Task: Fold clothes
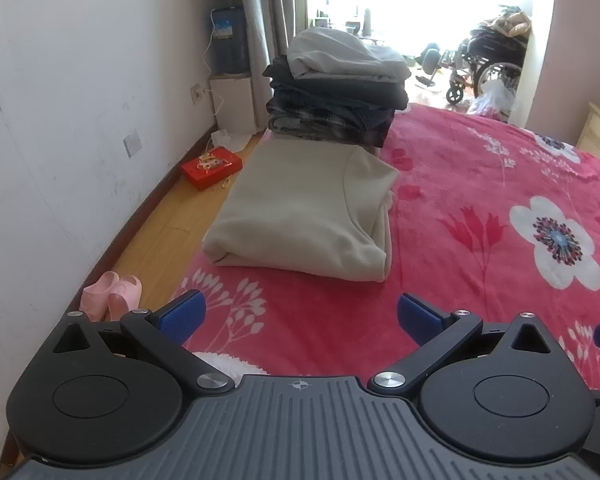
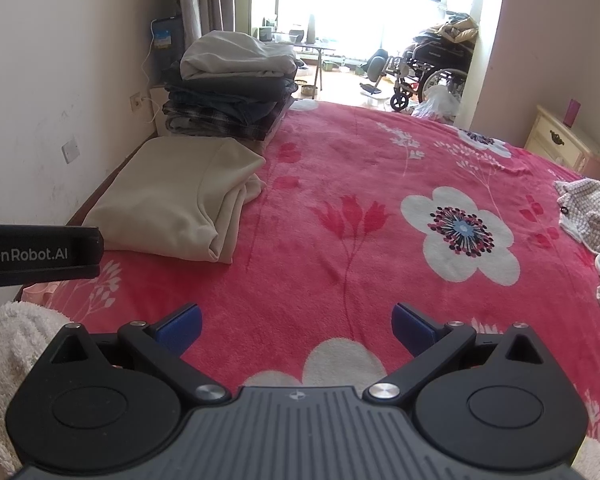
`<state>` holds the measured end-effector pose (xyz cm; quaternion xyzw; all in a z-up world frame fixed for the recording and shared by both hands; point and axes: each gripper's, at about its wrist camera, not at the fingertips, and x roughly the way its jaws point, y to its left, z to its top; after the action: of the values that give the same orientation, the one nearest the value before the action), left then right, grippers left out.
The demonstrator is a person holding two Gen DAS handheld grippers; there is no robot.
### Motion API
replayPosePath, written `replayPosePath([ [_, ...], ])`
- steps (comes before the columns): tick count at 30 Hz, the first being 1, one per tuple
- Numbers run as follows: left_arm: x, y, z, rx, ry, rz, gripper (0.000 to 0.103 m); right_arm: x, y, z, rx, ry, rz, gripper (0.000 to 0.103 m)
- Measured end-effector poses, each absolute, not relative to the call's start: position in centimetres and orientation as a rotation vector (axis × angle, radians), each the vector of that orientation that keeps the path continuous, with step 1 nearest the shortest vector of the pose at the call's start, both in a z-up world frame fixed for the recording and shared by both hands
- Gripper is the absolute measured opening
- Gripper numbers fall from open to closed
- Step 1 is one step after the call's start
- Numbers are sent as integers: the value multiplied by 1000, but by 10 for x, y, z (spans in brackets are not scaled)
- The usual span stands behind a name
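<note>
A folded beige garment [image 1: 304, 208] lies on the red flowered bedspread [image 1: 460, 200] near the bed's left edge; it also shows in the right wrist view [image 2: 180, 200]. Behind it stands a stack of folded clothes [image 1: 336, 88], also seen in the right wrist view [image 2: 232, 84], grey on top and dark below. My left gripper [image 1: 300, 314] is open and empty, short of the beige garment. My right gripper [image 2: 296, 322] is open and empty over the bedspread [image 2: 340, 160]. Unfolded checked and white clothes [image 2: 592, 220] lie at the right edge.
A white fluffy cloth [image 2: 8, 344] lies at the near left. The left gripper's body [image 2: 40, 254] shows at the right wrist view's left edge. On the floor are pink slippers [image 1: 110, 294] and a red box [image 1: 212, 168]. A nightstand [image 2: 560, 140] stands right; a wheelchair [image 2: 432, 68] beyond.
</note>
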<state>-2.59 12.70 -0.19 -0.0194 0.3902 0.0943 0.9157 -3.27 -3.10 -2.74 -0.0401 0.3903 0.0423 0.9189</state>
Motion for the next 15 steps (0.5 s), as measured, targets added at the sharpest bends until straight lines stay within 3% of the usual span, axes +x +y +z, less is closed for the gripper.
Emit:
replayPosePath([
  [15,-25,130,-3,-51,807,201,103,-33,-31,-28,-84,803,89,103],
])
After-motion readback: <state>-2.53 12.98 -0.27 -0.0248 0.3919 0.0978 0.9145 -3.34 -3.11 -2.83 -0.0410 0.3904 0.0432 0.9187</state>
